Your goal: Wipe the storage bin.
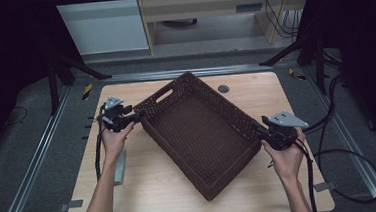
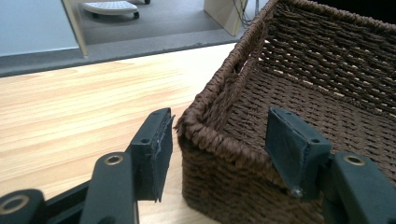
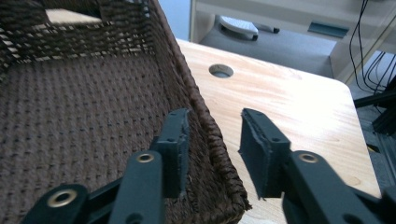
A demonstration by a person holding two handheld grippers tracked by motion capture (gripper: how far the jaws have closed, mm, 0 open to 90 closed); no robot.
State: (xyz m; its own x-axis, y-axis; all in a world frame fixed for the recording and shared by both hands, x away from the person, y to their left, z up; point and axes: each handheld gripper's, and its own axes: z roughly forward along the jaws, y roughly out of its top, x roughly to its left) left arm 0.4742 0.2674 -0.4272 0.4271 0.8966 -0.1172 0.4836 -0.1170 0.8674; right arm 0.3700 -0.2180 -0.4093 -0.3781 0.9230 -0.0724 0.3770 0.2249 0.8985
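— Straddling the near-left corner of the wicker basket (image 1: 198,135), is it — the left gripper (image 1: 135,114)?

— Yes. In the left gripper view the basket's (image 2: 299,93) corner rim sits between the two pads, one pad outside the wall, the other inside over the woven floor. Jaws wide, released; neither pad presses the weave that I can see, though the outer one stands just beside it.

— And the right gripper (image 1: 259,129)?

— At the basket's right long wall, near its lower corner. The right gripper view has the rim (image 3: 205,126) running up between the jaws — left pad inside and touching or nearly touching the wall, right pad outside with a clear gap. Unclenched, gripping nothing.

— Where does the basket lie?

— Flat on the wooden table (image 1: 285,89), turned at a slant, dark brown, rectangular, a handle slot in the far short wall. A round cable hole (image 1: 223,89) in the tabletop sits just beyond the basket's far-right wall.

— Hands?

— Left hand (image 1: 114,139) left of the basket, right hand (image 1: 286,157) right of it, cables trailing off both grippers.
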